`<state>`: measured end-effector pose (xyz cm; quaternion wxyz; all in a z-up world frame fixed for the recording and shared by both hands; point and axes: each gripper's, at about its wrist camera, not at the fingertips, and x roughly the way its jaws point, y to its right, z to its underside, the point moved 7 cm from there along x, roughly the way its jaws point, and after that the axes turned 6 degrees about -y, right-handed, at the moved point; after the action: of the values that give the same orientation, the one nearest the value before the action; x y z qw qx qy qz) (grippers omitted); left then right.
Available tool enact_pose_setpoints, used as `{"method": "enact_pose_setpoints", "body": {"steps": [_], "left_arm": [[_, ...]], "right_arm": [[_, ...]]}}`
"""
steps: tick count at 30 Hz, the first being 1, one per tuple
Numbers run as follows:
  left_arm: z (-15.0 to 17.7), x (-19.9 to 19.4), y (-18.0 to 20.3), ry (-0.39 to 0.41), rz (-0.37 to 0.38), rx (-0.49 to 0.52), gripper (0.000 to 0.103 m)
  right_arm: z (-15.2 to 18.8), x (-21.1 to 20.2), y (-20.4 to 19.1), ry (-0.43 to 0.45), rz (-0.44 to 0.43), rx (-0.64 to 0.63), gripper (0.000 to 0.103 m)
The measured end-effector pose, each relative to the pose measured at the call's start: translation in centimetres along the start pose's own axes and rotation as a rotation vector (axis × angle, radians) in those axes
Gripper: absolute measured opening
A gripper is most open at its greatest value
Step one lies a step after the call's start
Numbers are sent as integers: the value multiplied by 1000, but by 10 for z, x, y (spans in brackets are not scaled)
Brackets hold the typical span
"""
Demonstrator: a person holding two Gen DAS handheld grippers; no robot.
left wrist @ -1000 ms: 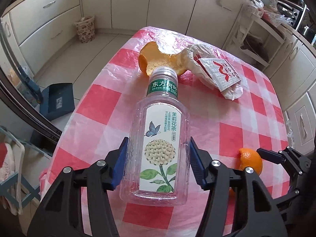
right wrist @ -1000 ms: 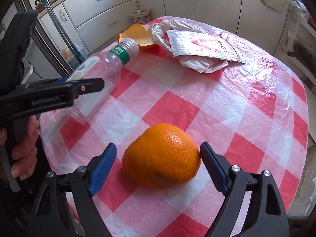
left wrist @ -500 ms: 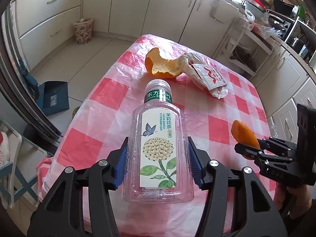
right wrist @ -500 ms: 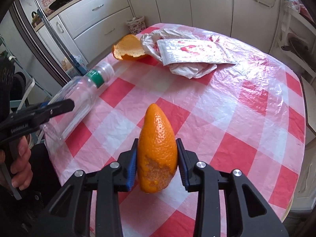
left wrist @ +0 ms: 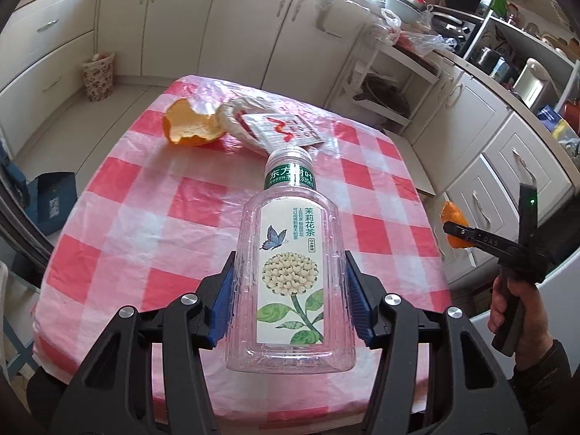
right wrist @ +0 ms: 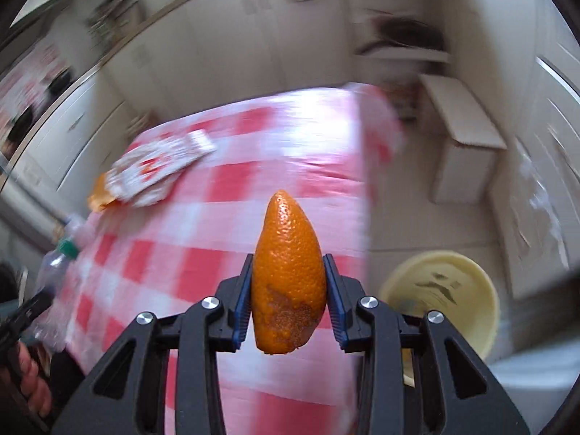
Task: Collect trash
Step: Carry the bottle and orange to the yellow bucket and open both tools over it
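On the red-checked plastic-covered table, the hollow orange peel half touches the crumpled white wrapper's left side, at the far end.

The right gripper, open around the orange peel a second ago, has clamped it and carried it off the checked tablecloth — a yellow bin now shows beyond it. The left gripper has raised the tea bottle higher above the table.
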<state>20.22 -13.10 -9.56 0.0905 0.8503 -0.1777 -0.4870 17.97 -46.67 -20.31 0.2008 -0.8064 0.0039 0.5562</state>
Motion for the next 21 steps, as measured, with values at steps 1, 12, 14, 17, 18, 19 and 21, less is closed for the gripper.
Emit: {"method": "enact_pose_setpoints", "body": {"steps": [1,12,14,17,18,19,21], "left_arm": [[1,3,8,-5,10,10,52],[14,30,130,-58,129,179,52],[18,37,150,-73,147,207,52],[26,59,185,-110,175,247,52],[29,70,200,-132,189,258,52],[30,78,210,-146,198,263,52],[34,97,236,-177,221,279,52]], "right_arm": [[4,2,23,-9,12,57,37],[6,-29,118,95,22,451,67],[-6,-68,104,204,-29,422,76],[-23,-129,83,364,-98,356,86],[-26,-145,79,406,-104,337,88],[-29,-157,78,442,-104,326,91],[-30,-179,80,514,-97,321,91]]}}
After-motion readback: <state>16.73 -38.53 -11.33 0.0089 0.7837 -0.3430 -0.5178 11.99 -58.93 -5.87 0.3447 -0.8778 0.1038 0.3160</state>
